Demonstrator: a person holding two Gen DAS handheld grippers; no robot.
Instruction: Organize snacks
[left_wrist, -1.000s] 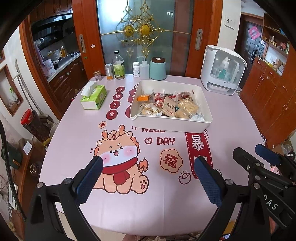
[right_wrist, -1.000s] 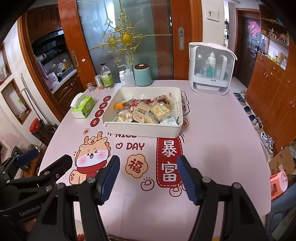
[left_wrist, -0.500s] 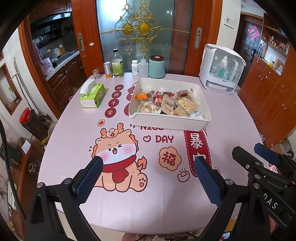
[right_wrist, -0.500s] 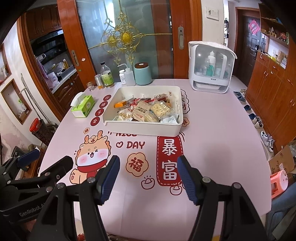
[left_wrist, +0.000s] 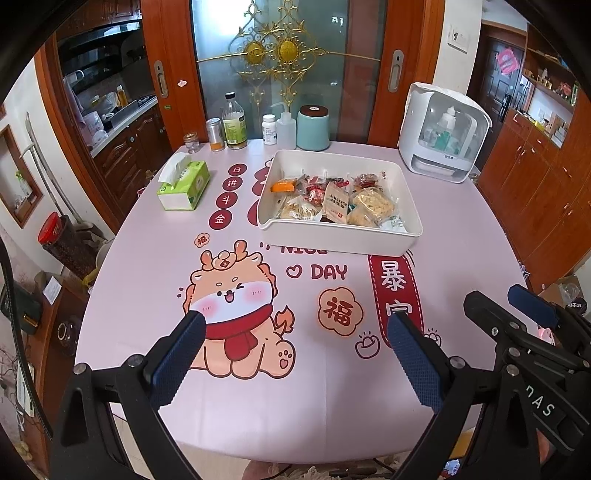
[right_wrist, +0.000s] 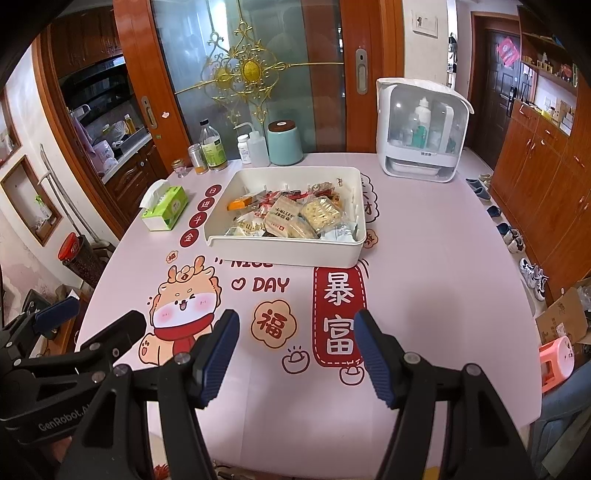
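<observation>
Far left on the round pink printed tablecloth (left_wrist: 155, 280): a green cardboard tissue box (left_wrist: 183, 185) with a white sheet sticking up. Behind it, along the far edge: a small glass jar (left_wrist: 191, 142), a metal tin (left_wrist: 215, 133), a tall green-labelled glass bottle (left_wrist: 233, 122), a white pill bottle (left_wrist: 269, 129), a clear squeeze bottle (left_wrist: 286, 127) and a teal ceramic canister with a brown lid (left_wrist: 313, 127). Centre: a white rectangular plastic tray (left_wrist: 332, 242) piled with wrapped snacks (left_wrist: 334, 201) (orange, red and clear packets, all inside its walls). Right of the tray, well apart: a white countertop cabinet with a clear front (left_wrist: 443, 134). Near edge, hovering over the cartoon dragon print (left_wrist: 236, 306): left gripper (left_wrist: 295, 354), blue-padded jaws spread wide, nothing between them. Just beside it: right gripper (right_wrist: 295, 354), likewise spread wide and empty, over the red printed banner (right_wrist: 340, 314). Both well short of the tray.
</observation>
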